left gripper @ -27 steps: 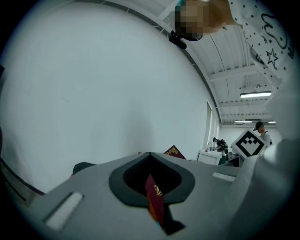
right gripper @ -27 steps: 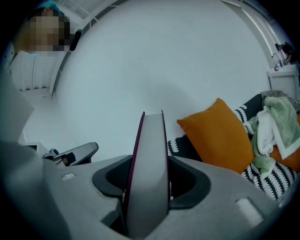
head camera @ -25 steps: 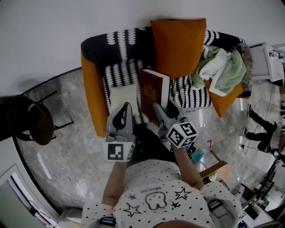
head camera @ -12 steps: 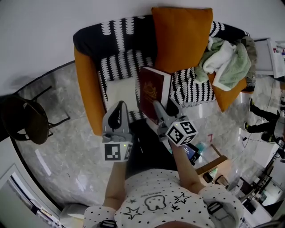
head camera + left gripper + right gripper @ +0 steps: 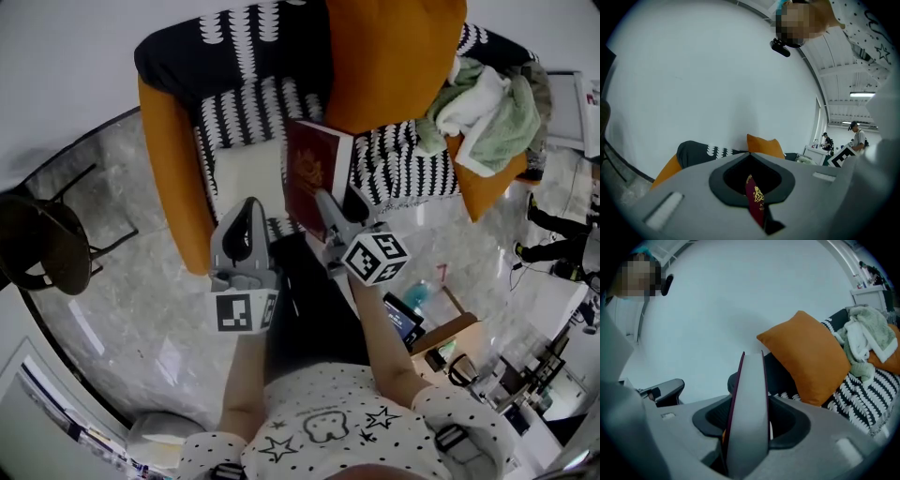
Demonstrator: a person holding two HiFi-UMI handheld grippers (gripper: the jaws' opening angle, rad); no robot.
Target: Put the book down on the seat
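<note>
Marbled grey floor (image 5: 112, 300) and a plain white wall (image 5: 75, 56) frame an armchair (image 5: 167, 187) with smooth orange sides. Right gripper (image 5: 339, 211): jaws clamped on the lower part of the book (image 5: 314, 173), whose pale page edge (image 5: 750, 418) stands upright between them. Left gripper (image 5: 249, 208): jaws together and holding nothing, just left of the book and apart from it; the dark red cover with its gold emblem (image 5: 754, 201) shows through the gap in the closed jaws. The book is a hard, flat rectangle, held upright over the front of the seat (image 5: 234, 122), which is woven in a black-and-white pattern. Whether it touches the seat cannot be told. A pale rectangular pad (image 5: 248, 178) lies on the seat just left of the book. An orange cushion (image 5: 394, 56) leans against the backrest behind the book. Crumpled white and green cloths (image 5: 483, 94) fill the seat's right end. Open patterned seat shows between the book and the cloths. A dark chair (image 5: 37, 244) stands well apart on the left.
</note>
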